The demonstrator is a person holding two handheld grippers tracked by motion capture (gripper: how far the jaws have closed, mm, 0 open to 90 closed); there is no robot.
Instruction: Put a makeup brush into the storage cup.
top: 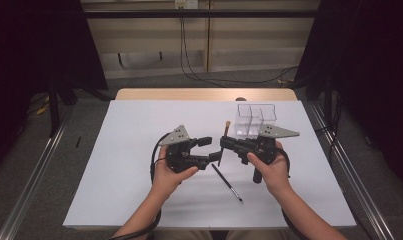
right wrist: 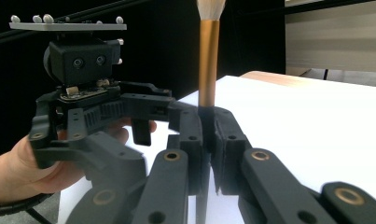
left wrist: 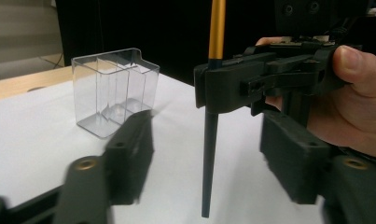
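R gripper (top: 224, 142) clamps brush (top: 224, 145) upright; L gripper (top: 211, 150) jaws wide, brush between, untouched; 2nd brush (top: 228, 183) on table (top: 139, 190).

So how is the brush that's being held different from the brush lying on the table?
The held brush stands upright, pinched in the right gripper; the other brush lies flat on the table with nothing touching it. The held brush shows a golden collar and a pale, fluffy tip at the top; the lying brush looks thinner and dark nearly all along. Both have slim dark handles and sit between the two hands.
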